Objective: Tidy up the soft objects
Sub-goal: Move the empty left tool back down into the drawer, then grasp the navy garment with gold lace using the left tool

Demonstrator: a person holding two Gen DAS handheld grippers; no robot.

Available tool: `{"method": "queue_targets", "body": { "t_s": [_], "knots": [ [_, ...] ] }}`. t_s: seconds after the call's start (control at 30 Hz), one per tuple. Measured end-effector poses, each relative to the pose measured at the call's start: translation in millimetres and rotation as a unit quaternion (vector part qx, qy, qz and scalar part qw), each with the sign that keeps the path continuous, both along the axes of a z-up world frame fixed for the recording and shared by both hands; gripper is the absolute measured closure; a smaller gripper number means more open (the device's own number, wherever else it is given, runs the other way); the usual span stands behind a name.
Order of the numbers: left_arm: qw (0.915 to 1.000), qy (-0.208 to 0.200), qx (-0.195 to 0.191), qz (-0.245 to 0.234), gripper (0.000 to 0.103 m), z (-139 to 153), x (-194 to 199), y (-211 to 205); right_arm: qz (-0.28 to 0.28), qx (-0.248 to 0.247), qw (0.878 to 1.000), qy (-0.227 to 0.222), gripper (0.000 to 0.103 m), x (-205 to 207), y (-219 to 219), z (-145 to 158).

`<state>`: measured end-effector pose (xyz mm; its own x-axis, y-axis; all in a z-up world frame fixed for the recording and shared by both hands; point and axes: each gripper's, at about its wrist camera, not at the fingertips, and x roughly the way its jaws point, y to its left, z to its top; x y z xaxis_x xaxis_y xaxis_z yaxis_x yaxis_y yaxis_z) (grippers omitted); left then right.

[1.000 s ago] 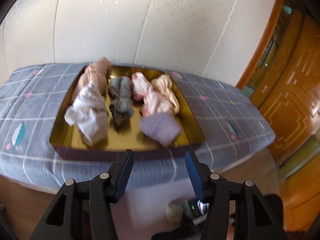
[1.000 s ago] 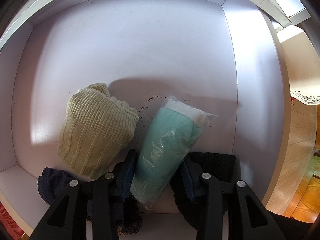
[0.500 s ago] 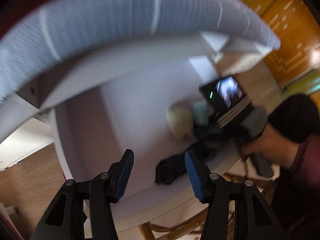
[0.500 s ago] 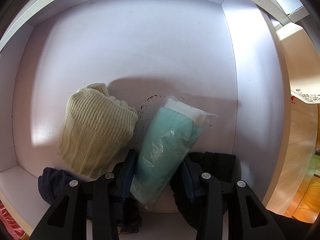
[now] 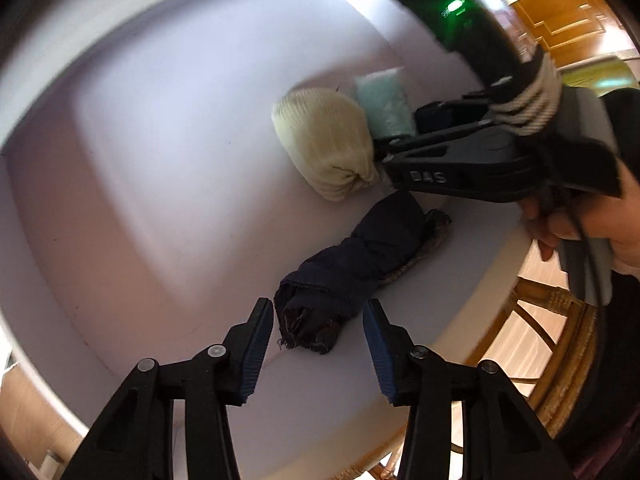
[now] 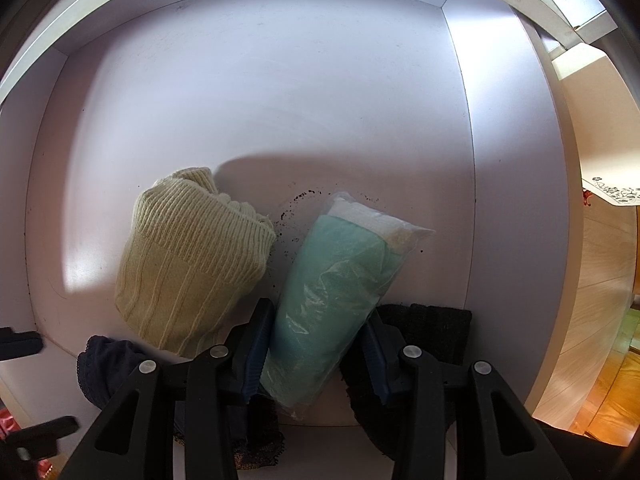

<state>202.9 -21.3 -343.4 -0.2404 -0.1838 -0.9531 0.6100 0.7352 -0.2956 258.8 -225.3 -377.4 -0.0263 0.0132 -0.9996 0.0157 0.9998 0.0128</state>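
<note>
A white shelf compartment (image 5: 160,168) holds soft items. A dark navy rolled cloth (image 5: 356,268) lies near its front edge; my left gripper (image 5: 318,320) is open, its jaws on either side of the cloth's near end without touching. A cream knit roll (image 5: 324,140) lies further back, also in the right wrist view (image 6: 192,256). My right gripper (image 6: 318,324) straddles a teal cloth in a clear plastic bag (image 6: 332,292), jaws against its sides; the bag rests on the shelf floor. The bag (image 5: 382,108) and the right gripper (image 5: 480,156) show in the left wrist view.
A black cloth (image 6: 424,328) lies under the right gripper at the shelf's front right. The navy cloth (image 6: 108,364) shows at lower left there. The shelf's side wall (image 6: 516,200) stands to the right. A wicker chair (image 5: 552,340) stands below the shelf edge.
My left gripper swung down from the bed with the gold tray into the shelf and now straddles the navy cloth. My right gripper and the teal bag have stayed still.
</note>
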Motion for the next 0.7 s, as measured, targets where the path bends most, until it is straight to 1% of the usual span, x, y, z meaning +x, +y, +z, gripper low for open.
{"method": "queue_targets", "body": {
  "t_s": [0.13, 0.17, 0.23, 0.33, 0.47, 0.57, 0.63, 0.7],
  "knots": [
    [0.9998, 0.017, 0.004, -0.003, 0.058, -15.2, 0.9, -3.9, 0.000, 0.001, 1.000, 0.000, 0.060, 0.6, -1.0, -0.1],
    [0.9998, 0.020, 0.006, -0.002, 0.061, -19.2, 0.9, -4.7, -0.001, 0.001, 1.000, 0.000, 0.060, 0.6, -1.2, -0.1],
    [0.9996, 0.026, 0.007, 0.002, 0.079, -26.8, 1.5, -6.8, -0.001, 0.001, 1.000, 0.000, 0.060, 0.9, -1.2, -0.1],
    [0.9993, 0.036, 0.002, 0.011, 0.089, -31.5, 0.5, -7.5, -0.001, 0.001, 1.000, 0.000, 0.060, 1.0, -1.5, -0.1],
    [0.9988, 0.026, 0.005, 0.041, 0.094, -31.0, 3.4, -1.8, -0.002, 0.002, 1.000, 0.001, 0.060, 1.3, -2.0, 0.0],
    [0.9965, 0.011, 0.017, 0.081, 0.094, -27.0, 12.5, 12.5, -0.003, 0.002, 1.000, 0.000, 0.060, 1.7, -1.3, -0.2],
    [0.9929, 0.000, 0.028, 0.116, 0.094, -23.4, 18.9, 26.1, -0.004, 0.003, 1.000, 0.001, 0.060, 2.5, -1.9, -0.3],
    [0.9868, -0.012, 0.044, 0.155, 0.094, -19.1, 25.1, 42.8, -0.003, 0.002, 1.000, 0.001, 0.060, 2.6, -1.4, -0.3]
  ]
}}
